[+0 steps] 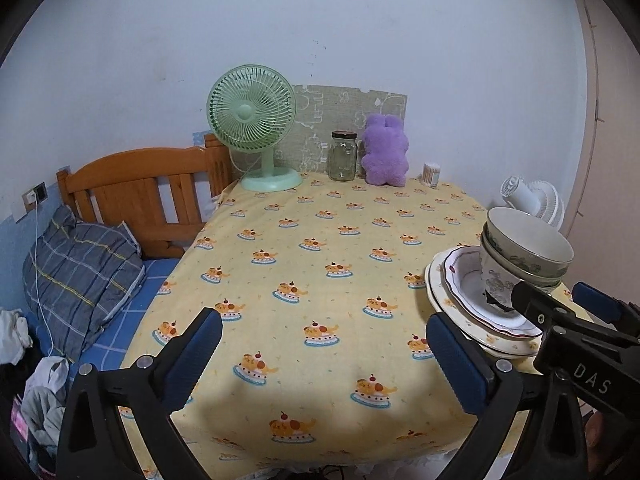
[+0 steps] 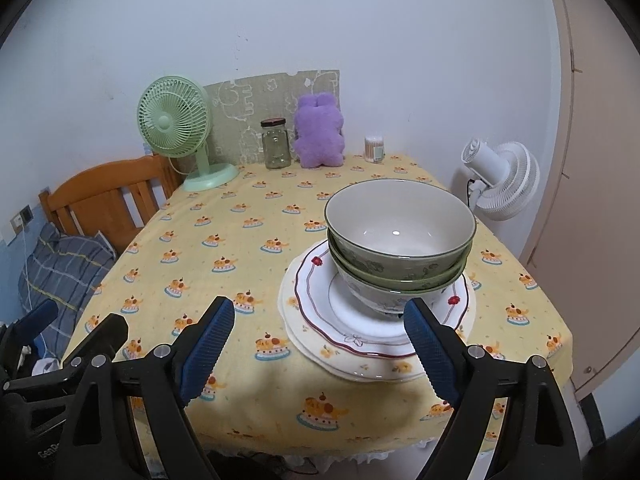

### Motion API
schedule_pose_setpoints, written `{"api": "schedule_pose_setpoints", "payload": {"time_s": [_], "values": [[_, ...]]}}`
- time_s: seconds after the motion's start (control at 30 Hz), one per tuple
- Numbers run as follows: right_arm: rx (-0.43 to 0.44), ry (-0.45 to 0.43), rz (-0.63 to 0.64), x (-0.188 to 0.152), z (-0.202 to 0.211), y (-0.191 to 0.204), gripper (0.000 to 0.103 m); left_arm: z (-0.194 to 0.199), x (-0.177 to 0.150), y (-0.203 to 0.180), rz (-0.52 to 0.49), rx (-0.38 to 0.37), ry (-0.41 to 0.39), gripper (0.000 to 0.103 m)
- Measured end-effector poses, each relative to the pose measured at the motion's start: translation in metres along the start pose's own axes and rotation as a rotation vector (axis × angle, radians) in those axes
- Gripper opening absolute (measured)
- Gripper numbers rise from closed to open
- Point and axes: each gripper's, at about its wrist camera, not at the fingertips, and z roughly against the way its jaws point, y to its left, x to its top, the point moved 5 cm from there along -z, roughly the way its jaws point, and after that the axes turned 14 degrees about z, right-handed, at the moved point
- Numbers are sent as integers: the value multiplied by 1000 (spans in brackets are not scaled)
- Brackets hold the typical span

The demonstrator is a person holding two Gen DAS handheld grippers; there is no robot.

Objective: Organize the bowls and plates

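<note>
On the yellow cake-print tablecloth (image 2: 248, 248), near the front right, stands one stack of dishes. A cream plate (image 2: 360, 374) lies lowest, with a white plate with a red scalloped rim (image 2: 316, 312) on it. Three nested bowls sit on the plates, the top one green-rimmed (image 2: 400, 220). My right gripper (image 2: 320, 308) is open just in front of the stack, and its right finger (image 2: 428, 344) overlaps the plates' near edge. My left gripper (image 1: 322, 324) is open over bare cloth, left of the stack (image 1: 500, 280). Neither holds anything.
Along the back wall stand a green desk fan (image 1: 252, 120), a glass jar (image 1: 342, 156), a purple plush toy (image 1: 386, 152) and a small tub of cotton swabs (image 1: 432, 174). A white fan (image 2: 500, 180) stands off the table's right side. A wooden bed frame (image 1: 140, 192) and a pillow (image 1: 80, 268) are left.
</note>
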Motion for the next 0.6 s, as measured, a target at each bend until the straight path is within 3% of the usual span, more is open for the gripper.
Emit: {"api": "schedule_pose_setpoints", "payload": {"time_s": [0.6], "values": [[-7,-11,7,-2,10,0,89,10,1,2,16,-2,-16,103]]}}
